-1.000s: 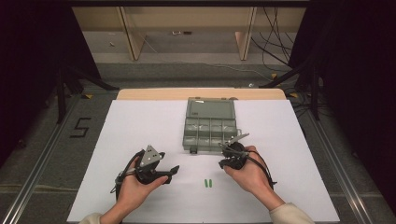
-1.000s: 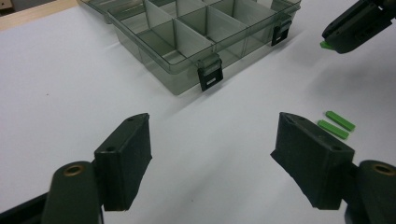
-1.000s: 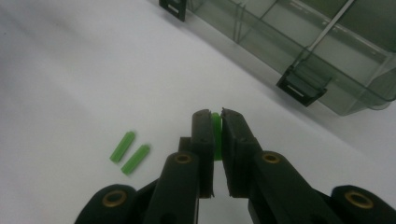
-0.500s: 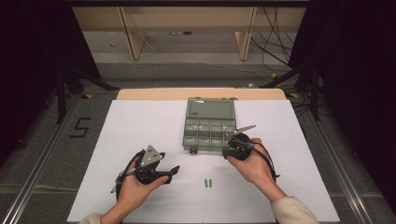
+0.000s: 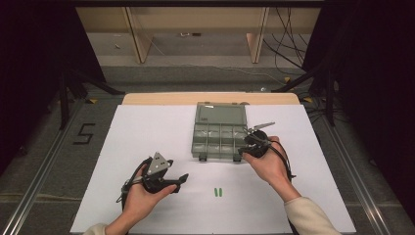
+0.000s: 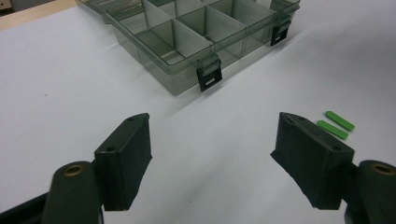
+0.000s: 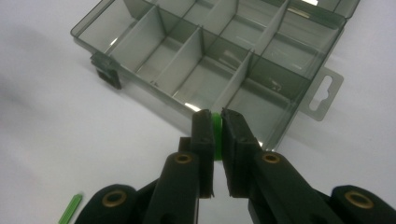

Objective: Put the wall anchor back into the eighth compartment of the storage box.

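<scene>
Right gripper view: we saw our right claw (image 7: 215,128) clamped on a small green strip (image 7: 215,133), probably light, stiff, slippery, pinched across its flat faces, just before the box (image 7: 299,81).

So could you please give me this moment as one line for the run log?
right gripper: shut on small green piece, above clear grey compartment box | left gripper: open, empty | two green strips: on white table

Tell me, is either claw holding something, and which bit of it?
Yes. The right claw pinches a small green piece between its pads, with its top end poking out. The left claw is open and holds nothing.
</scene>
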A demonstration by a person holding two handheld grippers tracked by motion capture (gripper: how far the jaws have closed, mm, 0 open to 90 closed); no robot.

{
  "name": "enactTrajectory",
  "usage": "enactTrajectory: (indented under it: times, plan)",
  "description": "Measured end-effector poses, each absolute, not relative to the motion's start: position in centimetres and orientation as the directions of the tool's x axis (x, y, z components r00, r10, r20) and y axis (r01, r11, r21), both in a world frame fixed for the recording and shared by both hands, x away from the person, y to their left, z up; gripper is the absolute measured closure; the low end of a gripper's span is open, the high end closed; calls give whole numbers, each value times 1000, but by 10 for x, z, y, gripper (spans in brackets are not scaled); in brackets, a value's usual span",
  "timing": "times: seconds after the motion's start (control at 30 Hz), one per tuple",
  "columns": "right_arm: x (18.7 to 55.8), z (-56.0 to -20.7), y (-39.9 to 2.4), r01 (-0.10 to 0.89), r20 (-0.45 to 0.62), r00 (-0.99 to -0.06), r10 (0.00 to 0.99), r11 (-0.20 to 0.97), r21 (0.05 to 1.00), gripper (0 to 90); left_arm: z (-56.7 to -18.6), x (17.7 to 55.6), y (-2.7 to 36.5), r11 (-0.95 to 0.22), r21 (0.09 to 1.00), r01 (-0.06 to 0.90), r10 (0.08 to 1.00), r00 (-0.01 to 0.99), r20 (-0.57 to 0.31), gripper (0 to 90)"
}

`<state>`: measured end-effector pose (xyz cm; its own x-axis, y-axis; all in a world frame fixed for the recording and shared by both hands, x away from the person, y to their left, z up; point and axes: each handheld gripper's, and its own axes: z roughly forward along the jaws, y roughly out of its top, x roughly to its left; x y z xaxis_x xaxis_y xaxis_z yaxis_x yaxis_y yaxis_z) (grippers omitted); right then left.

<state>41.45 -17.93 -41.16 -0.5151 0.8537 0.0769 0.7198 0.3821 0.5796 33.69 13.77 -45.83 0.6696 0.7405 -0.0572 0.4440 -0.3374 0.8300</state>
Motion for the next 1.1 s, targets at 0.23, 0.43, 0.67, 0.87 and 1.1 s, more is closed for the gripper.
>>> enactTrajectory:
  times: [0.23, 0.43, 0.67, 0.87, 1.1]
  plan:
    - [424, -416, -181, 719, 82, -483, 872, 342, 606, 844, -458, 337, 138, -352, 825, 441, 740, 671, -43, 268]
    - [431, -416, -181, 719, 81, -475, 876, 333, 610, 844, -458, 337, 138, -339, 829, 444, 739, 671, -58, 268]
    - [439, -422, -182, 704, 57, -478, 877, 343, 621, 844, -458, 337, 137, -338, 831, 442, 741, 669, -54, 268]
    - [444, -422, -182, 713, 55, -476, 878, 349, 608, 844, -459, 337, 137, -338, 830, 443, 743, 667, -53, 268]
    - [447, -426, -180, 715, 54, -464, 884, 338, 611, 843, -458, 337, 138, -338, 830, 443, 739, 671, -57, 267]
